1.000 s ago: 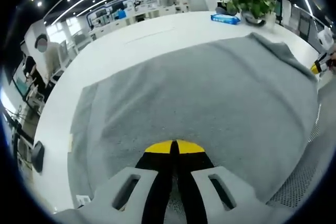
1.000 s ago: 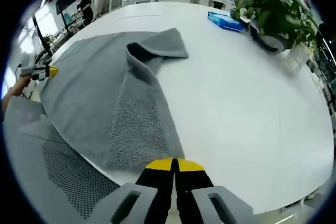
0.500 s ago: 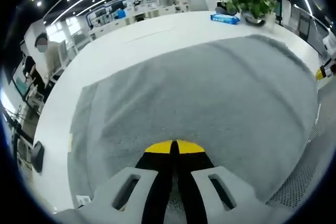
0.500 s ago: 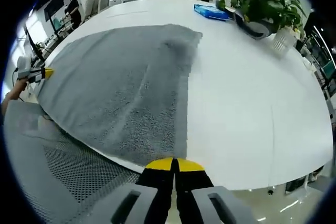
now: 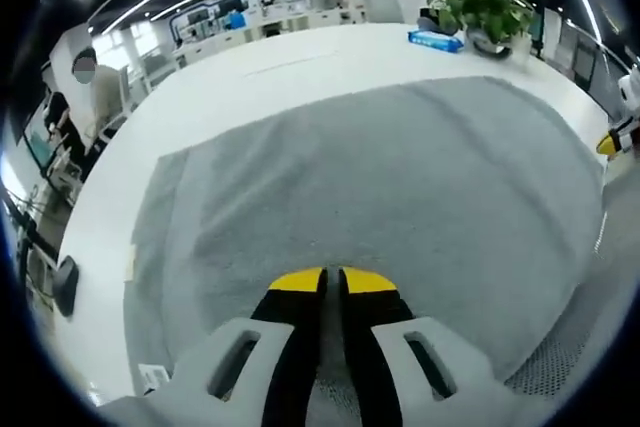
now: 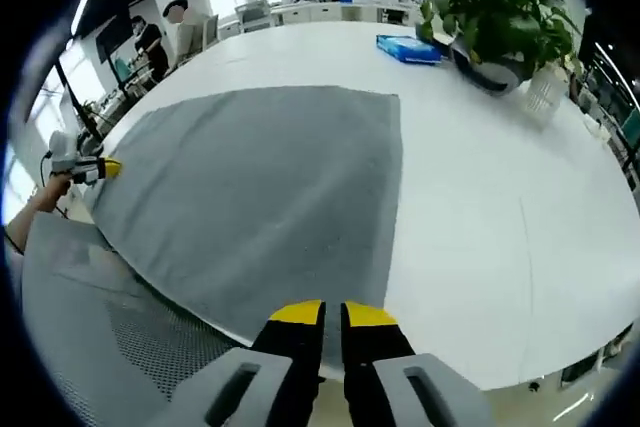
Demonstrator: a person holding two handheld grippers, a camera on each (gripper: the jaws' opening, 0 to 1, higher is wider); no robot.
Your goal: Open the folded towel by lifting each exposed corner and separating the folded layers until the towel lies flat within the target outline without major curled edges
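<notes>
Towel (image 5: 390, 187): one grey towel lies spread flat on the white table (image 5: 250, 77), its near edge at the table's near rim, where both grippers sit. In the left gripper view the left gripper (image 5: 332, 280) has its yellow-tipped jaws a narrow slit apart over the near edge, with towel showing in the gap; whether they pinch it I cannot tell. In the right gripper view the right gripper (image 6: 333, 312) stands the same way at the towel's (image 6: 270, 187) near right corner, jaws slightly parted, grip unclear. A grey mesh chair (image 6: 90, 317) sits below the near rim. Beyond the towel the table (image 6: 500, 217) is bare up to one blue box (image 6: 408, 48) and one potted plant (image 6: 497, 22) at the far right. At the far left stand two people (image 6: 165, 32).
</notes>
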